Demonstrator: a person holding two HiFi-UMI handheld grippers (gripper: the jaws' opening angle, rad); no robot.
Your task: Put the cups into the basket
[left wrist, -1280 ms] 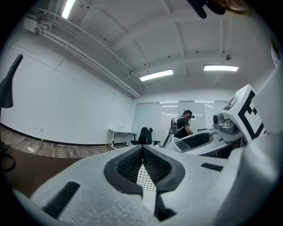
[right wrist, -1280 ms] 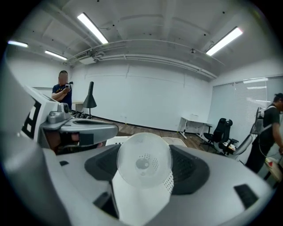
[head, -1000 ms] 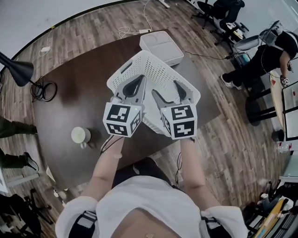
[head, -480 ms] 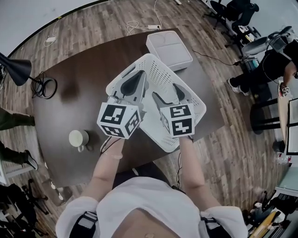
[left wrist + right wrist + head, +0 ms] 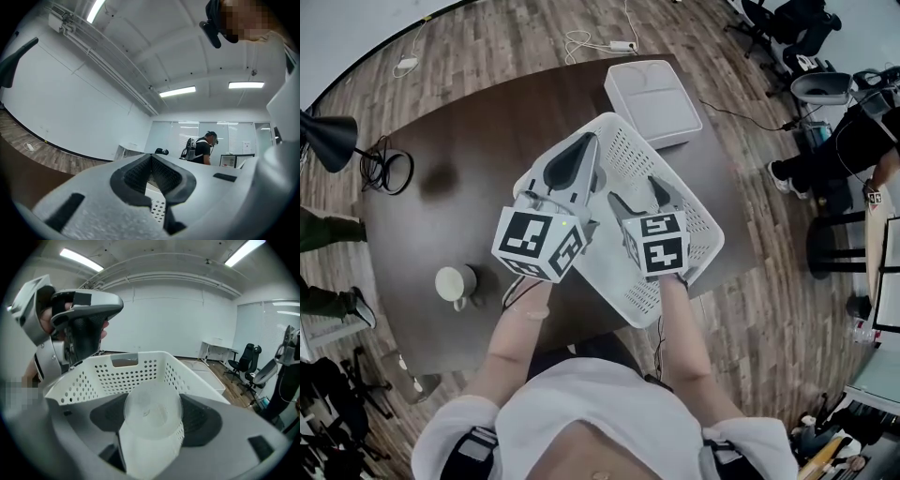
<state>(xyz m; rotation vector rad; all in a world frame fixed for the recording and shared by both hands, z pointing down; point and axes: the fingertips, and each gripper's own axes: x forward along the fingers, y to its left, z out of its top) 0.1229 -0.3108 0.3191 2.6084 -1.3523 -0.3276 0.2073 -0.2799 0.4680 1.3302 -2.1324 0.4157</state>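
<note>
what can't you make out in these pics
- Right gripper view: the clear cup and jaws block the basket floor, so cups inside cannot be told.
- Head view: the left gripper and right gripper cover most of that floor; the clear cup cannot be picked out against the basket.
- Head view: the cream cup on the table is too small to show its contents.

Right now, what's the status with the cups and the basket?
Right tool shut on clear cup, over basket. Left tool shut, empty. Second cup on table, not yet picked. Nothing in the way.
</note>
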